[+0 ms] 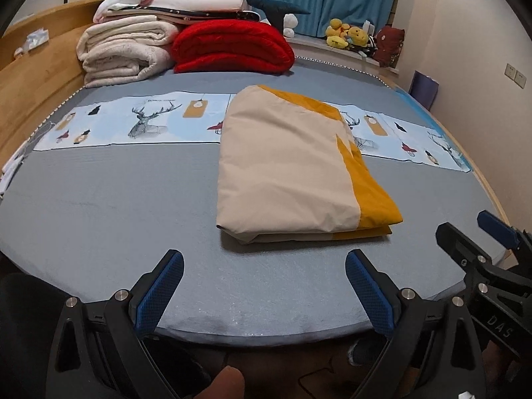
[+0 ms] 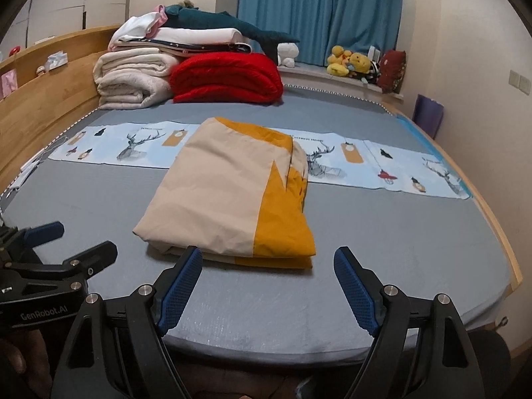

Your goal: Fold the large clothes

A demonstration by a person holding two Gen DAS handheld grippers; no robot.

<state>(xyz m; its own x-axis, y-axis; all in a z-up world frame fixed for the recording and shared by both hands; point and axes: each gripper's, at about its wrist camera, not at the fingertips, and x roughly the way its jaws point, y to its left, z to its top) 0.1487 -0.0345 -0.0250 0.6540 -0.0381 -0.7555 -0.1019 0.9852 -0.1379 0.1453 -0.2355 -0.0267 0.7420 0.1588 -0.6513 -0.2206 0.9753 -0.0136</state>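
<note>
Grey-covered bed (image 1: 99, 206), wooden headboard (image 1: 36, 76), blue curtains (image 2: 319, 10), cream walls (image 2: 472, 33)

Folded cloth (image 1: 292, 163) lies mid-bed (image 1: 99, 206); blankets (image 1: 229, 46) stacked behind.

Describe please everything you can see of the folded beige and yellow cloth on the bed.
The folded beige and yellow cloth looks like thin woven cotton. It is mostly beige, with a mustard-yellow part along its right side meeting the beige in a jagged edge. It is folded into a thick, roughly rectangular stack of several layers and lies flat on the grey bed cover. Its far end overlaps the deer-print strip. Nothing else touches it; both tools are open and clear of it.
</note>
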